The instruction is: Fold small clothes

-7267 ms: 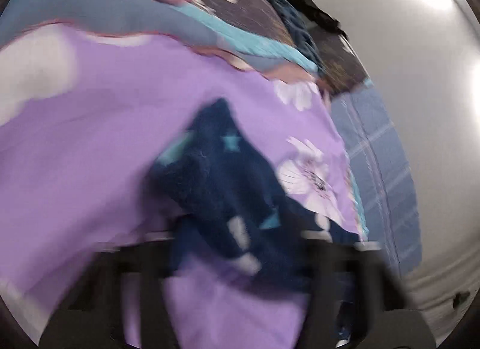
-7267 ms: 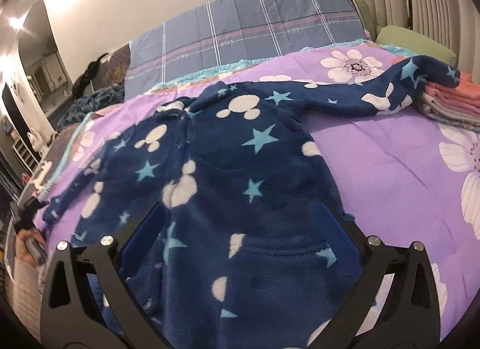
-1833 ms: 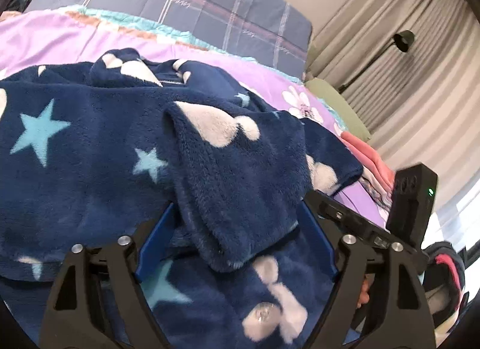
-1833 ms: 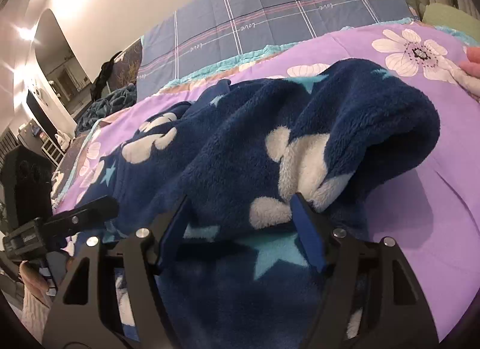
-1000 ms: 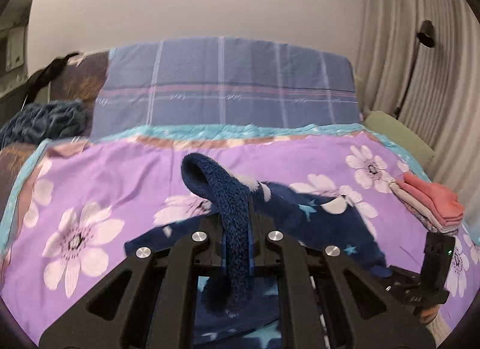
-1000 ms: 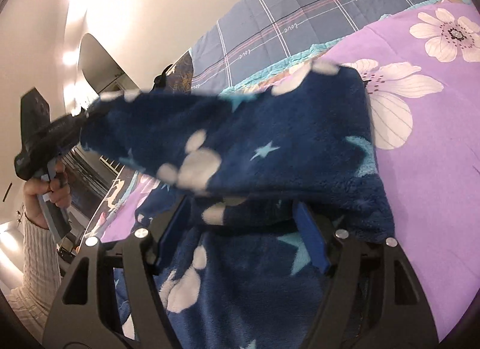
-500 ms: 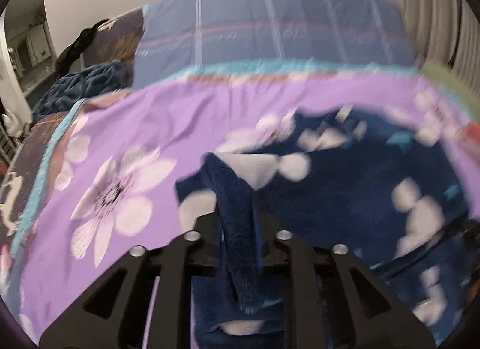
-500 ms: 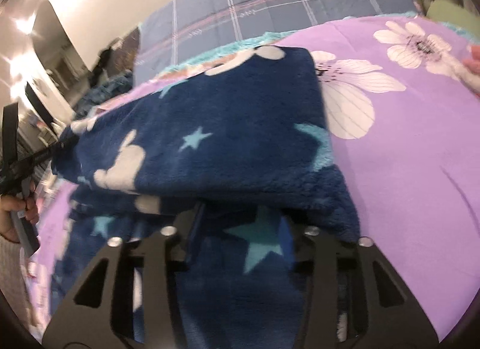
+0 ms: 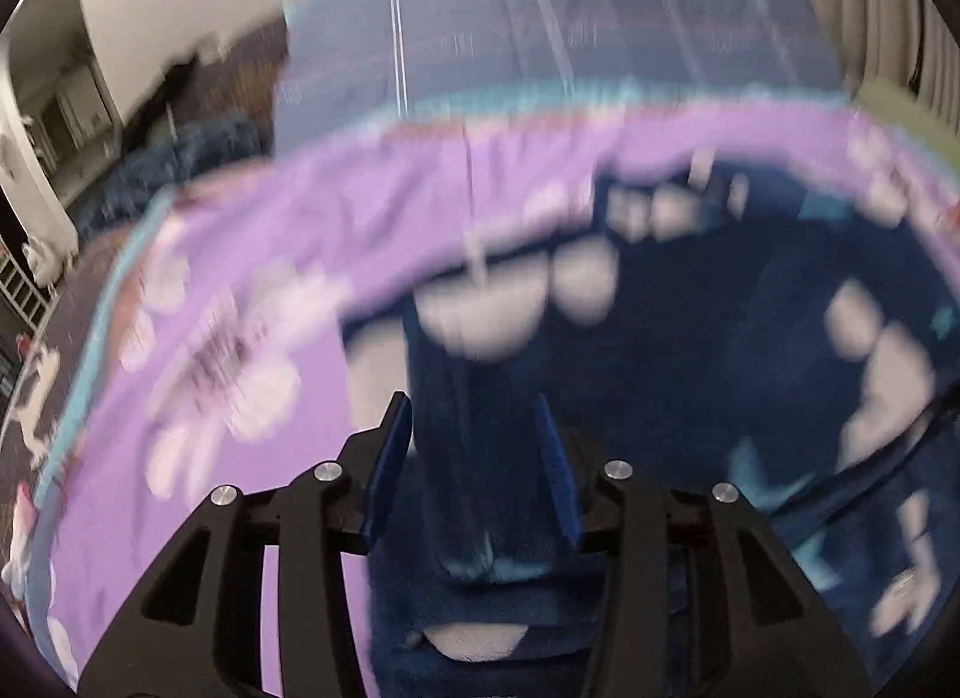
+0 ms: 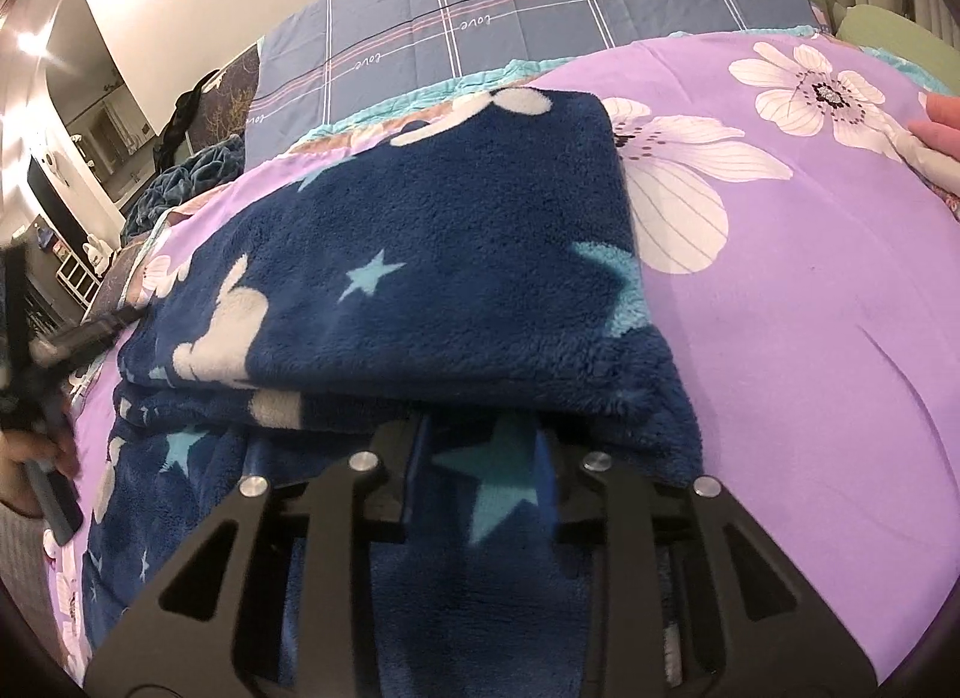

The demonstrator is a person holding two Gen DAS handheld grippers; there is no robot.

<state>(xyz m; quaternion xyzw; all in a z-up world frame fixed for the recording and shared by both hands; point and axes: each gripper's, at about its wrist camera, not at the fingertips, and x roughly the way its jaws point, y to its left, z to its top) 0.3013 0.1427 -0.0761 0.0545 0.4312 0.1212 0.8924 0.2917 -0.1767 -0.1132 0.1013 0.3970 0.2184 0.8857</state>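
Observation:
A navy fleece garment with white mouse shapes and teal stars point(image 10: 432, 278) lies folded over on the purple flowered bedspread point(image 10: 810, 338). It also shows, blurred, in the left wrist view point(image 9: 660, 350). My left gripper point(image 9: 477, 446) has its jaws partly apart around a ridge of the fleece. My right gripper point(image 10: 480, 458) has its jaws around the fleece's lower layer, under the folded-over top layer. The left gripper and the hand holding it show at the left edge of the right wrist view point(image 10: 42, 350).
A blue plaid sheet point(image 10: 540, 14) covers the head of the bed. A stack of folded pink clothes point(image 10: 936, 122) lies at the right edge. A green cushion point(image 10: 888, 32) sits behind it. A dark blanket point(image 10: 192, 170) and shelves are at the far left.
Both grippers have lowered the folded half of the fleece onto the bed. The left jaws, pinched shut on the edge before, now stand wider apart. The left view is motion-blurred.

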